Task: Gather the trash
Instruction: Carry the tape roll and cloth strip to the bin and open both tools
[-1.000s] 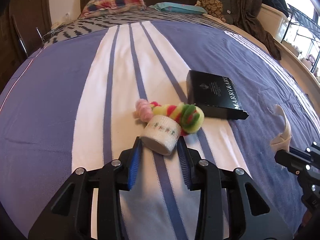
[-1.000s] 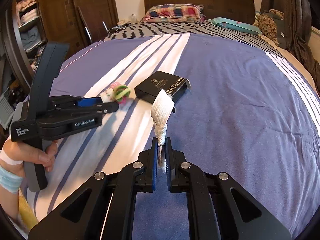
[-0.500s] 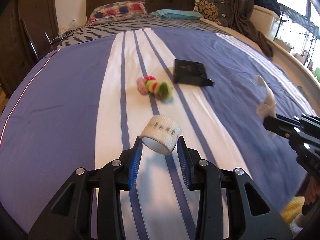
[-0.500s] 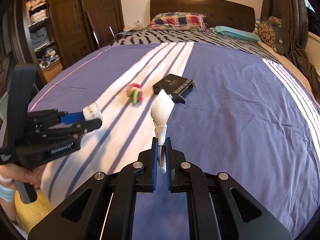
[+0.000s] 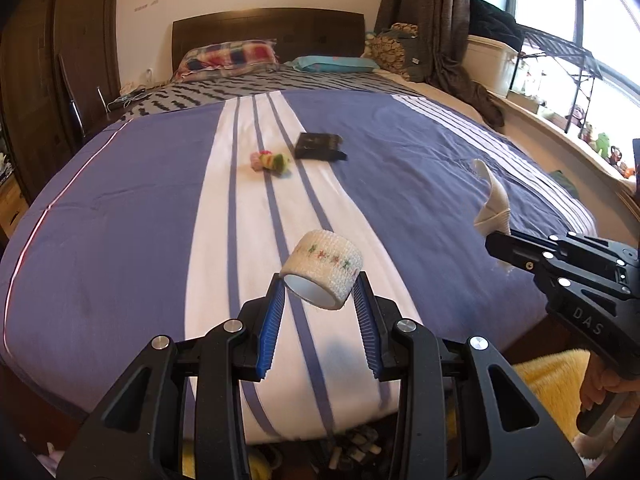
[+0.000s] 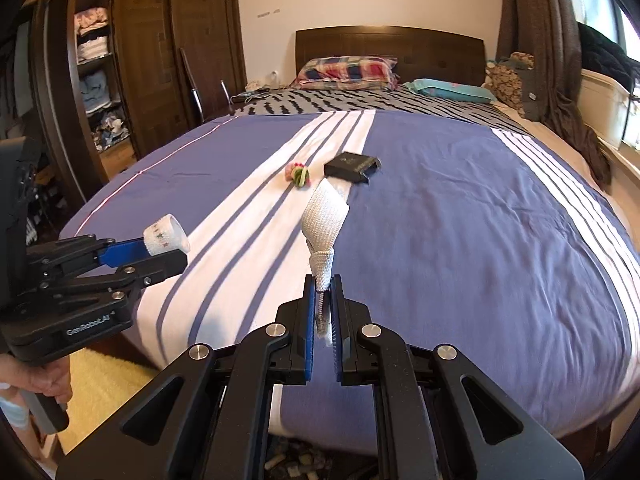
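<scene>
My left gripper (image 5: 320, 292) is shut on a white bandage roll (image 5: 322, 274) with a coloured stitch line, held in the air over the foot of the bed; it also shows in the right wrist view (image 6: 166, 236). My right gripper (image 6: 322, 292) is shut on a white strip of bandage (image 6: 324, 226) that stands up from the jaws; the strip shows in the left wrist view (image 5: 492, 204). A pink, yellow and green fuzzy item (image 5: 270, 161) (image 6: 298, 173) and a black box (image 5: 318, 145) (image 6: 352, 166) lie mid-bed.
The bed has a purple cover with white stripes (image 5: 400, 184), pillows (image 6: 348, 72) and a dark headboard. A wardrobe with shelves (image 6: 96, 80) stands left. A yellow rug (image 6: 104, 392) and small clutter (image 5: 352, 448) lie on the floor below the bed's foot. A window ledge (image 5: 568, 128) is right.
Both grippers have pulled back from the middle of the bed toward its foot, each still holding its item. The fuzzy item and black box stay on the bed, now farther away.
</scene>
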Demonstrator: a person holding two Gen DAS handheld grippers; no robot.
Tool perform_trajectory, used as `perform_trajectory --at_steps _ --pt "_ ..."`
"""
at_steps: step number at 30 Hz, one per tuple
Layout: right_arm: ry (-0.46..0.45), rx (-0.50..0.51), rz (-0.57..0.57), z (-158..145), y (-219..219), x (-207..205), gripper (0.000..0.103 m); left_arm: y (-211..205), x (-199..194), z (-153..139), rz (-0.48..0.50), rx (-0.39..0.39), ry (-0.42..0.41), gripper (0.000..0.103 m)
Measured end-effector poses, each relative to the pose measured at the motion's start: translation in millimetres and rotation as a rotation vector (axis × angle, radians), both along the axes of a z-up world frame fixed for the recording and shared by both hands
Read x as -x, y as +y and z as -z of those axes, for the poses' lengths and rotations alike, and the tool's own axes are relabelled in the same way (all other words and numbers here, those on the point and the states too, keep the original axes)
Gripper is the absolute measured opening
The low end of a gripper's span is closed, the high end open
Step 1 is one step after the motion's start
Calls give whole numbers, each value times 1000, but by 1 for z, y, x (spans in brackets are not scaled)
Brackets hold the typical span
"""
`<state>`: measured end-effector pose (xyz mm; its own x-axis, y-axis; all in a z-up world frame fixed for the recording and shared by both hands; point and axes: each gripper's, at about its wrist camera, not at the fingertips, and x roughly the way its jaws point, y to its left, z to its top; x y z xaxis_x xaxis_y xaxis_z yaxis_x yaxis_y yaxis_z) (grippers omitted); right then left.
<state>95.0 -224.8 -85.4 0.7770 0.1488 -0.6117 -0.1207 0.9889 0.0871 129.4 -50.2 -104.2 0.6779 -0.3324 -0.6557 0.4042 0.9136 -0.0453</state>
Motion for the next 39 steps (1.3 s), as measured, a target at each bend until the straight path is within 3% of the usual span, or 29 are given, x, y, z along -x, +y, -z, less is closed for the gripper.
perform_trajectory --at_steps 5,16,30,39 --pt "35 -28 6 24 3 37 8 2 36 18 16 -16 17 34" --pt "191 -63 -23 88 15 77 8 12 73 99 28 -70 194 34" --pt "482 -58 -55 186 37 79 8 11 73 195 59 -100 447 34" --pt "648 -90 -53 227 39 67 9 3 66 246 103 -116 627 34"
